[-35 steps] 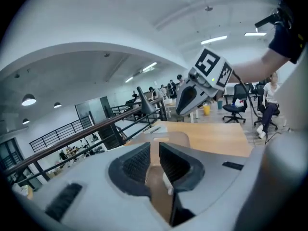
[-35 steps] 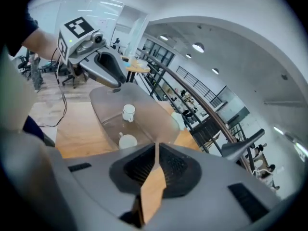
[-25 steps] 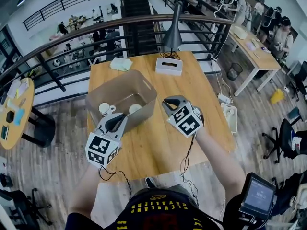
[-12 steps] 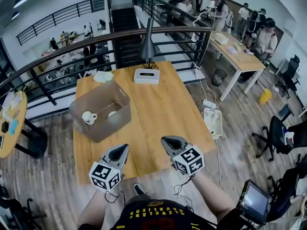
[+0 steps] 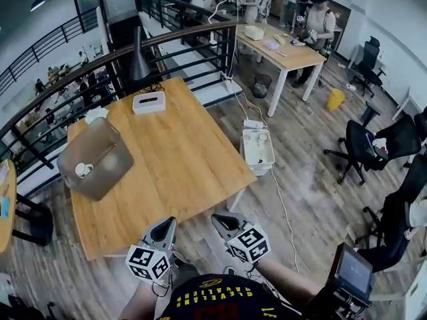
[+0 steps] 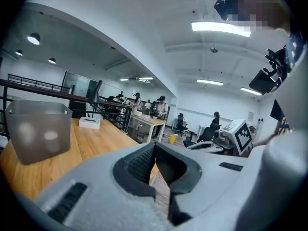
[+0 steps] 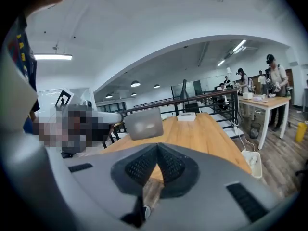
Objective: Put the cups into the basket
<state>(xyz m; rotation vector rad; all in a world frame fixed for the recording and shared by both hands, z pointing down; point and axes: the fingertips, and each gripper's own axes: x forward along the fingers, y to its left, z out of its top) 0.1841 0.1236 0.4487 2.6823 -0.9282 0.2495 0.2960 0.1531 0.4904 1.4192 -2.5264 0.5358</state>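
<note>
Mezzanine office, plank floor (image 5: 300,179), seen steeply from above; black railing (image 5: 73,85) across the upper left of the frame.

1. table (image 5: 173,159): wood, left of centre in the head view.
2. basket (image 5: 110,172): grey, translucent, on the table's left side, centre left of the frame.
3. cups (image 5: 83,169): white, inside the basket. One shows plainly in the head view; two pale patches show through the basket wall in both gripper views.
4. tissue box (image 5: 149,102): white, slotted top, at the table's far end, upper left of the frame, well apart from the basket.
5. lamp (image 5: 138,59): dark, cone shade, just behind the tissue box.
6. left gripper (image 5: 165,224): bottom of the frame, left of centre, below the table's near edge, well apart from the basket. Its fingers (image 6: 139,165) are pressed together with nothing between them.
7. right gripper (image 5: 221,220): bottom centre, near the left gripper. Its fingers (image 7: 139,166) are likewise together and hold nothing.
8. white box (image 5: 257,149): on the floor just right of the table, cables running to it.
9. second table (image 5: 287,49): top centre-right, people standing around it.
10. chairs (image 5: 363,149): black, wheeled, along the right edge.
</note>
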